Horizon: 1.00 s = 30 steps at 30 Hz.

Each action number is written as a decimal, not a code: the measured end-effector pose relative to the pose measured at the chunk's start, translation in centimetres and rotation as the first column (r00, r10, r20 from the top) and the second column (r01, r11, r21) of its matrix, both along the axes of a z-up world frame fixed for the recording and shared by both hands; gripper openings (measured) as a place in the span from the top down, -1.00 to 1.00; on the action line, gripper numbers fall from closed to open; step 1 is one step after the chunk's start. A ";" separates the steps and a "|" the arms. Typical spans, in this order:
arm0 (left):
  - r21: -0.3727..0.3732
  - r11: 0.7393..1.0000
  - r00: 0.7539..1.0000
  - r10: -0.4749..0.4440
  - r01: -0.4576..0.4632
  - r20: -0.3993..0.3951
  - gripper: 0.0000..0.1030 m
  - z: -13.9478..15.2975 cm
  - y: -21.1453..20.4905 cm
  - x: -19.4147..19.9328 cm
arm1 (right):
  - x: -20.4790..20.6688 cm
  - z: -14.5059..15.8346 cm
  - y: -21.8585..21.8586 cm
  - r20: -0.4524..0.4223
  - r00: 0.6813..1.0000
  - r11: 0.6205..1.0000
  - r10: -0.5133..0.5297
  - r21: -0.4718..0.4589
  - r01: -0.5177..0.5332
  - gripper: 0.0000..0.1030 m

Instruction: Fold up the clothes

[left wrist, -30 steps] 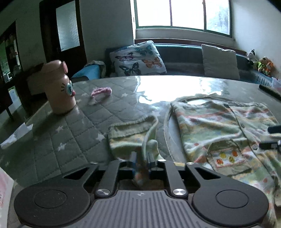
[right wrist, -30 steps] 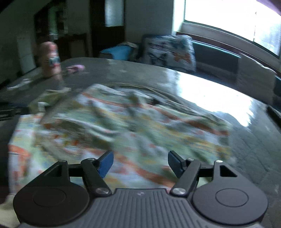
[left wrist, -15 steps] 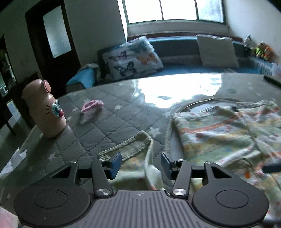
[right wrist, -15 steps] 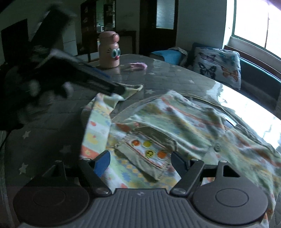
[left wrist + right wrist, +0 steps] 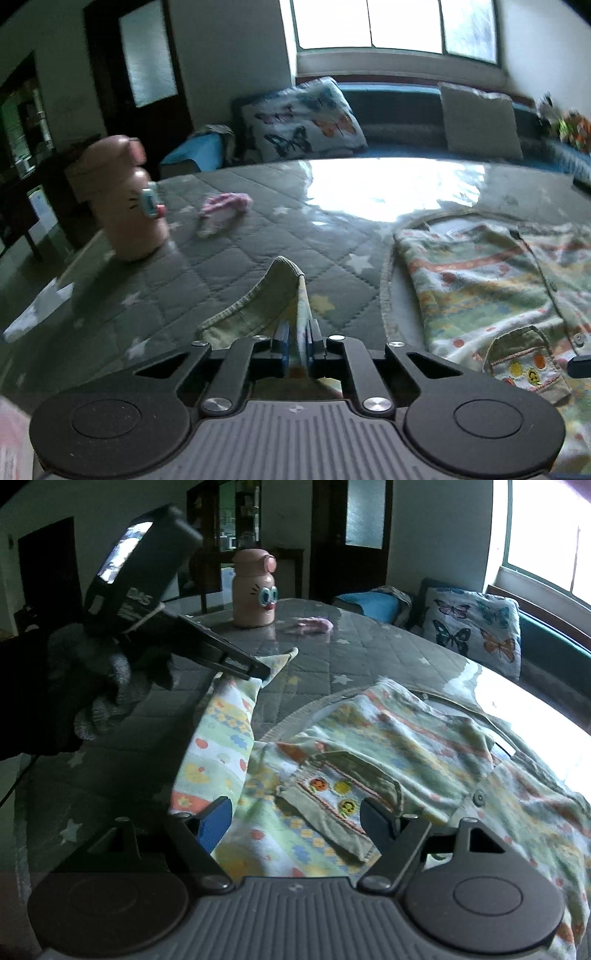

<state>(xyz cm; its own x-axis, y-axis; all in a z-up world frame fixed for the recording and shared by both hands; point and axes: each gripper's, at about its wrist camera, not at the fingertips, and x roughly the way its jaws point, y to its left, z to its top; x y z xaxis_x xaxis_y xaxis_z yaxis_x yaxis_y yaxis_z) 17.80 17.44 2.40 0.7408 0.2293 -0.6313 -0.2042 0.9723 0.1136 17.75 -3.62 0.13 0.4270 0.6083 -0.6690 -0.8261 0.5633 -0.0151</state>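
A small patterned cardigan (image 5: 388,746) with a green pocket (image 5: 343,794) lies spread on the quilted grey table cover; it also shows in the left wrist view (image 5: 480,280). My left gripper (image 5: 296,341) is shut on the cardigan's sleeve (image 5: 266,306) near the cuff and lifts it above the table. The right wrist view shows that gripper (image 5: 255,670) pinching the sleeve (image 5: 218,746). My right gripper (image 5: 295,821) is open and empty, just above the cardigan near the pocket.
A pink cartoon bottle (image 5: 129,199) stands at the left of the table (image 5: 229,258), with a pink hair band (image 5: 221,210) lying beside it. A white paper (image 5: 37,310) lies at the left edge. A sofa with cushions (image 5: 310,118) is behind.
My left gripper opened half a second ago and has now shut on the sleeve and raised it. My right gripper has stayed open and settled over the pocket area.
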 end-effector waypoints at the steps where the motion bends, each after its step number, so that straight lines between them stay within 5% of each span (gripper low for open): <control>1: -0.006 1.000 1.000 0.017 -0.017 0.018 0.83 0.3 0.3 -0.8 | -0.2 0.0 0.1 0.001 1.000 1.000 0.005 0.000 -0.005 -0.52; 6: -0.064 0.994 0.987 0.100 -0.092 0.123 0.83 1.3 1.9 -5.8 | -1.2 -0.1 0.7 0.001 0.999 0.999 0.040 0.000 -0.040 -0.53; 15: -0.133 0.978 0.983 0.170 -0.160 0.069 0.77 0.3 3.7 -10.4 | -3.6 -0.2 1.8 0.026 0.993 0.993 0.114 -0.008 -0.114 -0.54; 17: -0.136 0.979 0.983 0.166 -0.155 0.080 0.70 0.6 3.7 -10.1 | -4.1 -0.2 2.3 0.017 0.992 0.992 0.129 -0.002 -0.129 -0.51; 19: -0.135 0.981 0.984 0.154 -0.141 0.092 0.34 1.0 3.5 -9.7 | -4.5 -0.4 2.9 0.022 0.990 0.991 0.136 -0.004 -0.136 -0.41; 24: -0.117 0.990 0.988 0.099 -0.084 0.121 0.00 2.2 2.6 -7.8 | -4.8 -0.9 4.1 0.026 0.992 0.992 0.126 -0.015 -0.126 -0.13; 30: -0.083 0.995 0.995 0.068 -0.061 0.076 -0.04 2.0 1.6 -2.0 | -5.1 -1.1 4.0 0.036 0.994 0.994 0.107 -0.018 -0.106 0.14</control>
